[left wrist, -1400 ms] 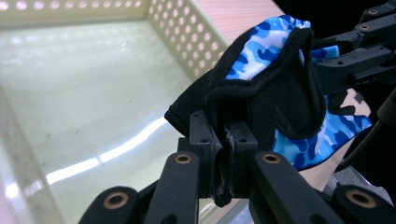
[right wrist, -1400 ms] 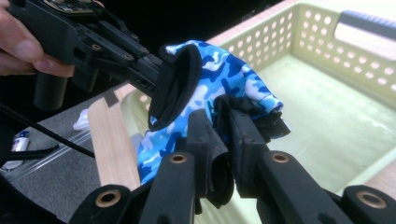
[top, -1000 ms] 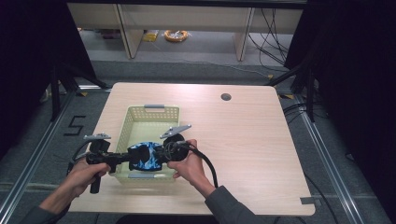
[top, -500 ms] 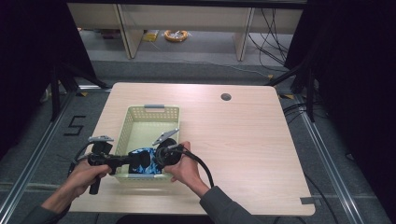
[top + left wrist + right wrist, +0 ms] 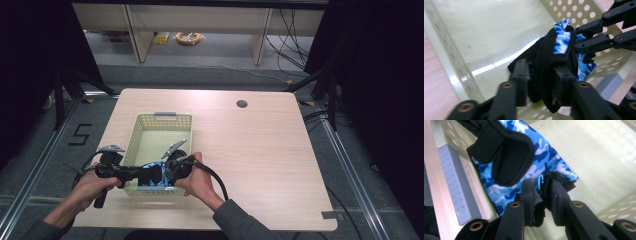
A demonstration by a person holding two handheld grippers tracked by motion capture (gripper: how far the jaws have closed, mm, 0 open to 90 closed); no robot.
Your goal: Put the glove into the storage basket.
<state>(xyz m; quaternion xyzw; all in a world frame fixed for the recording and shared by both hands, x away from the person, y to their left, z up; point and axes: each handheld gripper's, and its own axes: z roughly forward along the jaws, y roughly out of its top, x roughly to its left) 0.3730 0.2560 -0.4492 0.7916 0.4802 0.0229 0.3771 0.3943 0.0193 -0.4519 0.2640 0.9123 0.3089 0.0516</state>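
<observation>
A blue camouflage glove (image 5: pixel 150 174) with black trim hangs over the near end of the pale yellow basket (image 5: pixel 137 131). Both grippers meet at it. My left gripper (image 5: pixel 542 75) has just been opening, and the glove's (image 5: pixel 559 42) black fold lies loosely between its jaws, draped on one of them. My right gripper (image 5: pixel 540 187) has also just eased open a little, but a bunch of the glove's (image 5: pixel 536 157) fabric is still pinched between its pads. In the left gripper view, the right gripper (image 5: pixel 586 37) grips the glove's far edge.
The basket's floor (image 5: pixel 486 32) lies bare beyond the glove, and a grey handle (image 5: pixel 451 182) sits on its near rim. The wooden table (image 5: pixel 260 150) stretches to the right, with a dark cable hole (image 5: pixel 242 104). Cables trail from both grippers.
Both hands have shifted slightly toward the near end of the basket with the glove. The right hand has edged left, closer to the left gripper.
</observation>
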